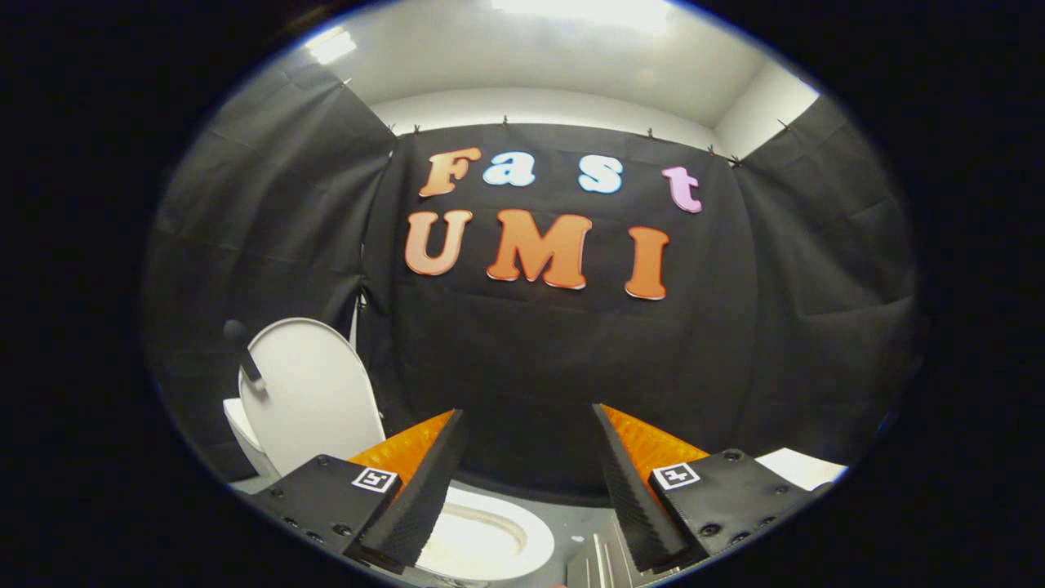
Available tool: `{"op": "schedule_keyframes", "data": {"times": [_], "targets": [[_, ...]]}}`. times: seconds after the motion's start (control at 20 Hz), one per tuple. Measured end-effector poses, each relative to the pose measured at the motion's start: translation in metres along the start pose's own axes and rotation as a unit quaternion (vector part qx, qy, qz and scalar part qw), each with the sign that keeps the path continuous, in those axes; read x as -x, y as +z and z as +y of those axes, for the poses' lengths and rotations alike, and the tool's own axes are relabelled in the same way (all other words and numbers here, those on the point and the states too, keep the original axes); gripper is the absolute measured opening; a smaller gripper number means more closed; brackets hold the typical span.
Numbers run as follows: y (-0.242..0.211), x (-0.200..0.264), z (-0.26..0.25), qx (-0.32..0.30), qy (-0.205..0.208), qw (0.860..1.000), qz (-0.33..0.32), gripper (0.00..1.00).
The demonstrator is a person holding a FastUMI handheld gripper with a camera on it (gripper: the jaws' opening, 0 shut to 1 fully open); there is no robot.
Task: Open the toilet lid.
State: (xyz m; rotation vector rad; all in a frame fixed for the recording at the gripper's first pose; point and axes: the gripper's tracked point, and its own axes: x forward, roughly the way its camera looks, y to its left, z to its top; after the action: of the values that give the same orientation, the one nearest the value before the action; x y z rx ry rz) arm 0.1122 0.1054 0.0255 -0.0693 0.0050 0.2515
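Your gripper (529,490) sits at the bottom centre of the frame with its two fingers spread wide apart and nothing between them. Each finger (416,490) slopes up and inward from its mount, and each mount carries a small square black-and-white marker tag (375,479); that tag is the only marking on the gripper, and it holds a pattern, not readable words.

You are holding the tool tilted upward, so it looks over the toilet toward the booth's black cloth wall (571,351) and the pale ceiling (555,65) in the upper part of the frame.

The toilet lid (314,392) is at lower left, beyond and to the left of the left finger. It stands raised, close to upright, leaning back against the cloth. A dark rod with a rounded top (243,355) lies across its left edge. The open toilet seat and bowl (482,535) lie below the fingers at bottom centre, partly covered by the left finger.

Between the fingers you have open space, with the black cloth beyond. A grey floor strip (584,523) shows beside the bowl, and a pale flat surface (804,468) shows at lower right beyond the right mount.
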Motion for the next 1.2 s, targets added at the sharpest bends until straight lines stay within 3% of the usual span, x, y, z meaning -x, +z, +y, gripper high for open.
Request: {"op": "schedule_keyframes", "data": {"times": [0.35, 0.55, 1.2], "targets": [[-0.079, 0.047, -0.079, -0.021, -0.079, 0.996, 0.046, 0.98], [-0.087, 0.057, -0.083, -0.045, -0.092, 0.994, 0.050, 0.98], [-0.076, 0.071, -0.086, -0.036, -0.098, 0.993, 0.046, 0.99]]}}
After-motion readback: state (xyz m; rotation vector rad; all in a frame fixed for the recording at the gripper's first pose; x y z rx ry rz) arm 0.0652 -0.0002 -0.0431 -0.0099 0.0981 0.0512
